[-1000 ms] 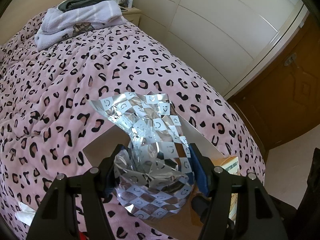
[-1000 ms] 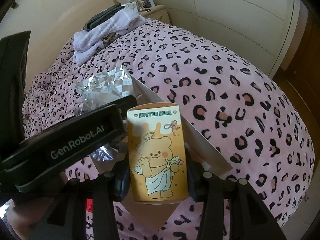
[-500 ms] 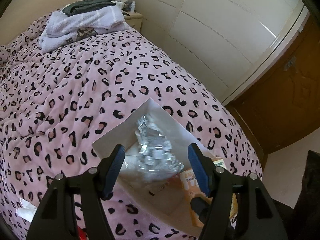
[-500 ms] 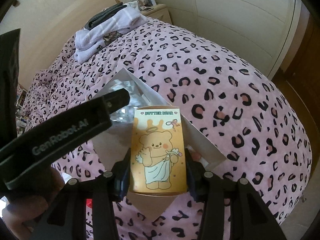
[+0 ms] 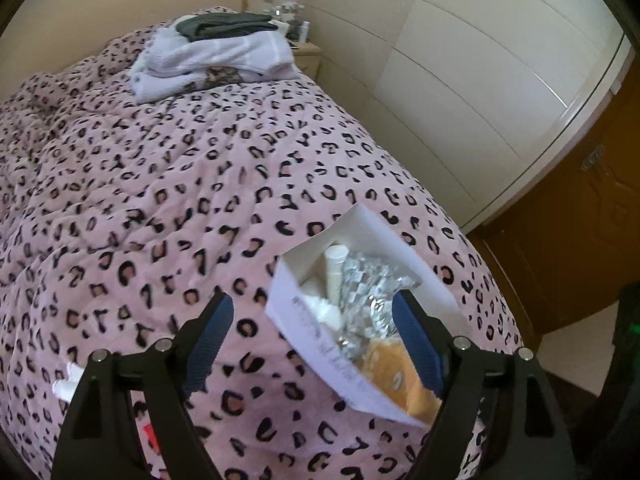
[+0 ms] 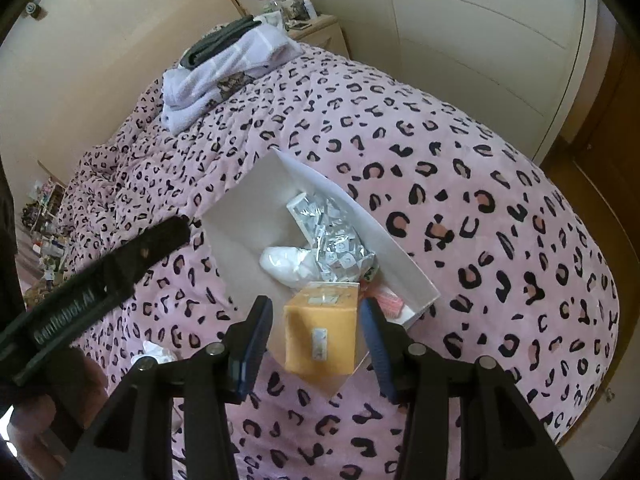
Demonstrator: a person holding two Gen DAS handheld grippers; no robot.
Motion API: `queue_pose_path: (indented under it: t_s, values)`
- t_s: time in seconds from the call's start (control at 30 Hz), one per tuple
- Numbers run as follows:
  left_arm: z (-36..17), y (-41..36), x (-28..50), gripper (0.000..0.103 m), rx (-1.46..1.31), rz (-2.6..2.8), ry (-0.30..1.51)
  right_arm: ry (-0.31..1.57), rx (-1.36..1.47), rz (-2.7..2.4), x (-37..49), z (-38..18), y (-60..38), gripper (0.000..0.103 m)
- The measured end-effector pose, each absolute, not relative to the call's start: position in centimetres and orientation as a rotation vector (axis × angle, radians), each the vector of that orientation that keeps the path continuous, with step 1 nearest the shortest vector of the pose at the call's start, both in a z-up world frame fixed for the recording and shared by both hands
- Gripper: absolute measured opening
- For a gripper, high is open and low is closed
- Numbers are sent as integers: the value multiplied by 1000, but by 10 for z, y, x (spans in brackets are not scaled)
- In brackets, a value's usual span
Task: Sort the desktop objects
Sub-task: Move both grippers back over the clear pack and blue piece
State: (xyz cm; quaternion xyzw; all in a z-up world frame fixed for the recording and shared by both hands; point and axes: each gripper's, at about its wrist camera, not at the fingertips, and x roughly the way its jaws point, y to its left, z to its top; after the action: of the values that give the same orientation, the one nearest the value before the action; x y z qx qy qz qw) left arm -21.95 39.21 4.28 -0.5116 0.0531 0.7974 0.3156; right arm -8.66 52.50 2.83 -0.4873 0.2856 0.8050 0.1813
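Left wrist view shows the left gripper [image 5: 310,314] with its jaws wide apart and nothing between the pads; they have just been opening further. Beneath it lies the pink leopard-print bedspread [image 5: 172,184], and the white box [image 5: 316,340] sits under the right-hand finger, near the bed's right edge. Inside the box the foil bag [image 5: 370,292] lies crumpled, touching a white tube [image 5: 334,272] toward the far corner, with white wrapping [image 5: 320,308] against the near wall and the orange carton [image 5: 396,376] at the nearest end. Folded towels [image 5: 216,60] are stacked at the bed's far end, well apart from the box.

Right wrist view shows the right gripper [image 6: 316,332] above the near corner of the box [image 6: 248,208]. The orange carton [image 6: 320,332] stands in that corner between the blue pads, but a gap shows on each side, so the jaws are apart and not clamped on it. Behind it lie the foil bag [image 6: 336,240] and the white wrapping [image 6: 284,264]; a pink item [image 6: 388,302] rests against the right wall. Crumpled white paper [image 6: 154,354] lies on the bedspread [image 6: 460,208] just beside the box's near left side.
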Motion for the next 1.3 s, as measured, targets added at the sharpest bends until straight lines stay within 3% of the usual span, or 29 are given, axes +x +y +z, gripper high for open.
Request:
queue_pose_path:
  t_s: [0.37, 0.8, 1.3]
  values:
    - [67, 316, -181, 98, -1368, 2223, 61, 701, -1370, 2342, -69, 62, 491, 47]
    - [64, 187, -135, 99, -1501, 2375, -71, 644, -1503, 2443, -61, 58, 413, 47]
    - [19, 35, -77, 100, -1739, 2498, -273, 499, -1757, 2547, -62, 16, 297, 47]
